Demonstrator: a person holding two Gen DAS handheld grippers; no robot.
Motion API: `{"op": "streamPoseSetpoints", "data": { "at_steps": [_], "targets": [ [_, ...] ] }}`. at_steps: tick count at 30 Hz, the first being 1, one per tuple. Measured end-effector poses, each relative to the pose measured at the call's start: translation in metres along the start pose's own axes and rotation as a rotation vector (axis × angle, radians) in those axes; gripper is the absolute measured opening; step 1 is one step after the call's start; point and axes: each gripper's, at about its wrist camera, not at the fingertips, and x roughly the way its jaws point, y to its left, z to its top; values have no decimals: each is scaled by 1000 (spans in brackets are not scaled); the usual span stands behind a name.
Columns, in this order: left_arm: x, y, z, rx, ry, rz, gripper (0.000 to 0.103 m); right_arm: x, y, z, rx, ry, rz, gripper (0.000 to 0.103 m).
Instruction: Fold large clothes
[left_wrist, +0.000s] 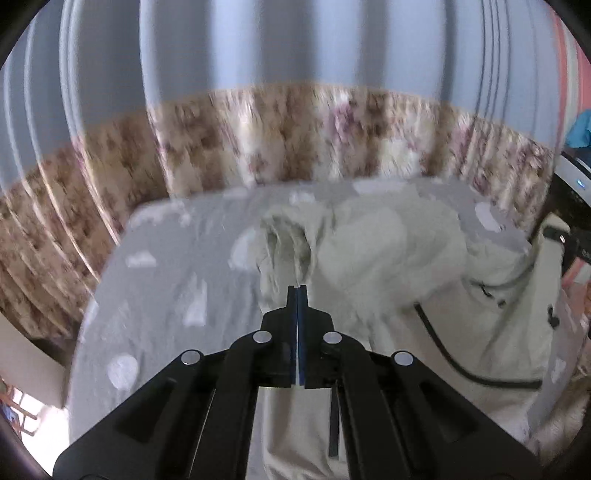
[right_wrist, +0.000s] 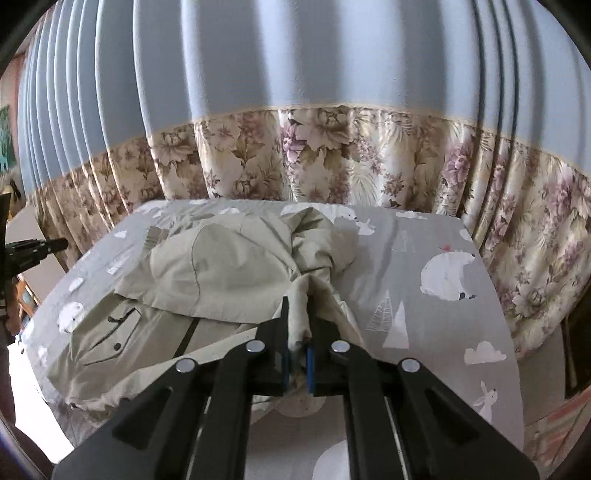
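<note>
Right wrist view shows a pleated curtain (right_wrist: 295, 110), plain blue above and flowered beige below, hanging behind a bed (right_wrist: 424, 251). A smooth grey sheet with white bears, trees and clouds covers the bed. On it lies the jacket (right_wrist: 229, 273), a large pale beige garment of thin crumpled cloth, with a rounded hood, dark zips and a snap pocket. The right tongs (right_wrist: 298, 325) are closed on a raised fold of the jacket. In the blurred left wrist view, the left tongs (left_wrist: 297, 290) are pressed together on a thin edge of the jacket (left_wrist: 388, 251).
</note>
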Motion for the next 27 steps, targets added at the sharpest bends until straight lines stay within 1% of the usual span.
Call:
{"op": "streamPoseSetpoints", "data": {
  "at_steps": [1,2,3,4,5,6,7,9,11,13,16,17,19,20,21,22,23,24,25,26,27],
  "targets": [
    [2,2,-9,1,18,6,0,0,1,-3,-1,12,-5,6],
    [7,4,-23,4,56,24,2,0,-1,-9,2,33,-19,6],
    [10,8,-33,-7,81,31,11,2,-4,-16,16,55,-32,6],
    [16,11,-44,-30,116,28,28,3,-8,-22,35,69,-33,6],
    [21,15,-58,-60,157,8,35,6,-12,-31,62,91,-32,6],
    [25,16,-69,-83,179,-1,47,9,-16,-39,81,110,-37,6],
    [29,17,-80,-108,198,-1,53,10,-17,-47,99,124,-47,6],
    [34,17,-98,-149,234,-27,58,11,-19,-65,137,142,-50,9],
    [35,15,-115,-181,263,-56,61,9,-18,-80,153,158,-53,9],
    [35,9,-129,-185,285,-58,64,6,-16,-94,139,181,-83,9],
    [34,1,-150,-205,327,-64,65,3,-17,-108,144,208,-98,9],
    [30,-1,-157,-206,327,-54,65,1,-20,-113,151,219,-101,10],
    [22,-6,-164,-184,327,0,65,0,-24,-120,163,241,-108,13],
    [18,-6,-164,-184,323,15,65,0,-26,-125,168,262,-114,18],
    [14,-3,-166,-192,319,27,66,0,-28,-128,169,273,-119,29],
    [11,1,-166,-198,319,26,72,1,-29,-132,169,282,-122,36],
    [10,4,-166,-205,318,35,75,2,-30,-136,166,295,-125,48],
    [10,7,-167,-216,321,65,78,4,-31,-139,161,310,-129,53],
    [9,10,-167,-223,324,76,78,5,-31,-141,156,320,-131,54],
    [7,13,-166,-238,322,74,78,7,-32,-144,151,331,-135,56],
    [4,17,-165,-259,313,65,81,7,-32,-146,148,334,-138,59]
  ]
}}
